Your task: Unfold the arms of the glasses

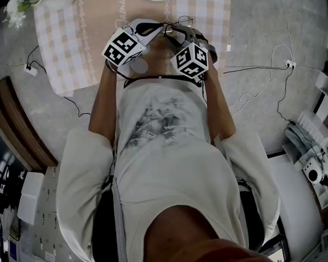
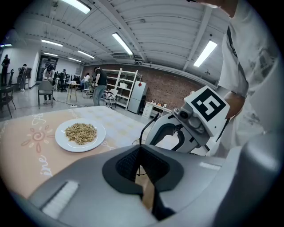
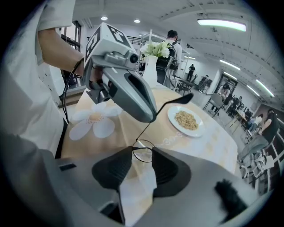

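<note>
The thin wire-framed glasses (image 1: 172, 28) hang just above the table (image 1: 93, 27), between my two grippers. My left gripper (image 2: 141, 153) is shut on the frame. One slim arm (image 2: 148, 126) rises from between its dark pads. In the right gripper view, the left gripper (image 3: 151, 116) grips the glasses from above. A black-tipped arm (image 3: 184, 98) sticks out to the right, and a round lens (image 3: 143, 150) dangles below. My right gripper (image 3: 142, 156) stands open, with that lens rim between its pad tips and untouched by them. In the left gripper view, the right gripper (image 2: 171, 139) sits just behind the glasses.
A white plate of grains (image 2: 80, 135) lies farther out on the checked tablecloth (image 3: 213, 133). A vase of flowers (image 3: 151, 66) stands at the table's far end. Cables (image 1: 260, 90) trail over the floor. People, chairs and shelves fill the room behind.
</note>
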Tool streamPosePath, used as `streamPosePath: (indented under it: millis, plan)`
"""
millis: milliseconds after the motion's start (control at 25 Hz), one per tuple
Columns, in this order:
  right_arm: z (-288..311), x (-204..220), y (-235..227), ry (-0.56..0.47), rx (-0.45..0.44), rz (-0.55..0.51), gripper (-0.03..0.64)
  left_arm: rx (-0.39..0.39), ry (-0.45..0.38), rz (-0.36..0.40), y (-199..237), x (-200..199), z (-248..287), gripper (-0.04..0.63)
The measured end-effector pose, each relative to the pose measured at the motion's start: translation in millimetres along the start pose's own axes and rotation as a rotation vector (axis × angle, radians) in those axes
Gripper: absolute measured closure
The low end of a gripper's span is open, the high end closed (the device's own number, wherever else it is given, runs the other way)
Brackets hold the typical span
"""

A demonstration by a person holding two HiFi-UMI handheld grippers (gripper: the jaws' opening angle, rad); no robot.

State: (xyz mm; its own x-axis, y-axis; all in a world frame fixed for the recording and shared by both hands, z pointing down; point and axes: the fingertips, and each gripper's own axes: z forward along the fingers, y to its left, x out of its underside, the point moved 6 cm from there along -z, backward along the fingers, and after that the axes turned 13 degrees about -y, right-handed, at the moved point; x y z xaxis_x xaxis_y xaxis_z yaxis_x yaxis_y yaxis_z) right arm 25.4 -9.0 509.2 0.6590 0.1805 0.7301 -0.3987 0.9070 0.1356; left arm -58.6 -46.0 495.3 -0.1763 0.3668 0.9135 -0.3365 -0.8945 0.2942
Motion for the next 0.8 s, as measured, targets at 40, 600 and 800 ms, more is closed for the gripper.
streamPosePath:
  millis: [40, 600, 800]
  plan:
    - [0, 0, 1, 0.001, -0.003, -0.003, 0.469, 0.0, 0.0, 0.0, 0, 0, 0, 0.588]
    - [9, 2, 18, 0.033, -0.012, -0.096, 0.47, 0.004, -0.001, -0.005, -3, 0, 2, 0.588]
    - [11, 2, 19, 0.038, -0.007, -0.116, 0.477, 0.003, -0.001, -0.006, -4, 0, 2, 0.588]
